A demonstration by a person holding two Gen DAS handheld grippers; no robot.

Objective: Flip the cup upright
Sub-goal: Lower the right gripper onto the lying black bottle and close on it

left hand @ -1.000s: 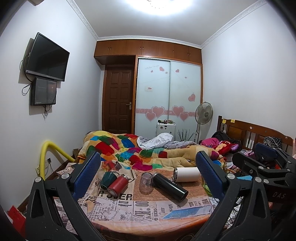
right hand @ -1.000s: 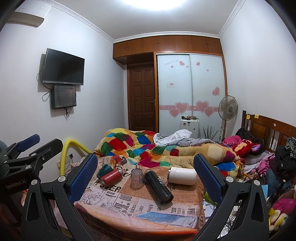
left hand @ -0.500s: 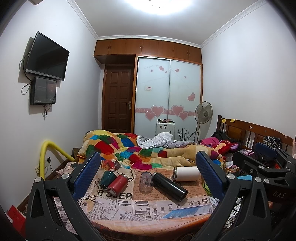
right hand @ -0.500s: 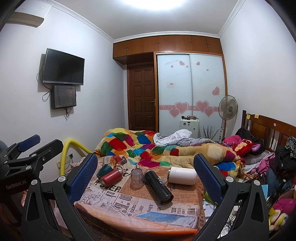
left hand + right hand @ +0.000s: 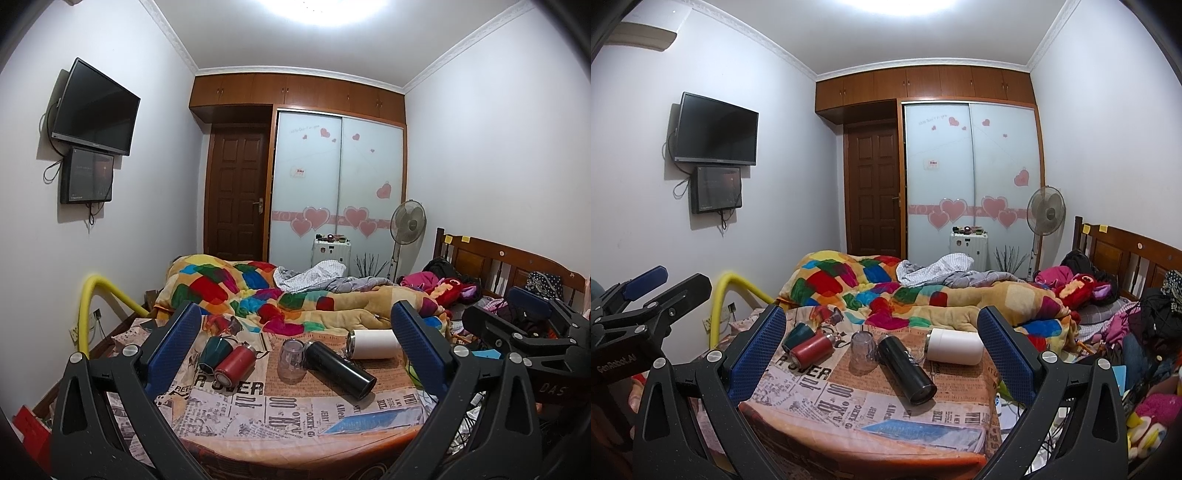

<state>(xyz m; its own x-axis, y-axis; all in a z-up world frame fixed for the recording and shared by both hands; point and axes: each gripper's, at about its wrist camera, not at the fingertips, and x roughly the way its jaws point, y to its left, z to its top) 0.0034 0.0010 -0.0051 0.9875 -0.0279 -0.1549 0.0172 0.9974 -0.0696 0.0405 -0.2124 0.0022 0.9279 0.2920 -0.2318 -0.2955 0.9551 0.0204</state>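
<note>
A small table covered with a newspaper-print cloth [image 5: 236, 402] [image 5: 827, 402] holds several cups. A green cup [image 5: 213, 350] [image 5: 797, 334], a red bottle [image 5: 233, 362] [image 5: 812, 349], a black flask [image 5: 338, 368] [image 5: 905, 365] and a white tumbler [image 5: 373, 344] [image 5: 955, 346] lie on their sides. A clear plastic cup [image 5: 291, 360] [image 5: 863, 350] stands mouth down. My left gripper [image 5: 295, 347] and right gripper [image 5: 882, 347] are open and empty, held back from the table's near edge. The other gripper shows at each view's side.
A bed with a colourful quilt [image 5: 266, 295] lies behind the table. A yellow pipe [image 5: 88, 295] curves at the left. Piled clothes and a wooden headboard [image 5: 1126, 251] are at the right. A fan [image 5: 406, 221] stands by the wardrobe.
</note>
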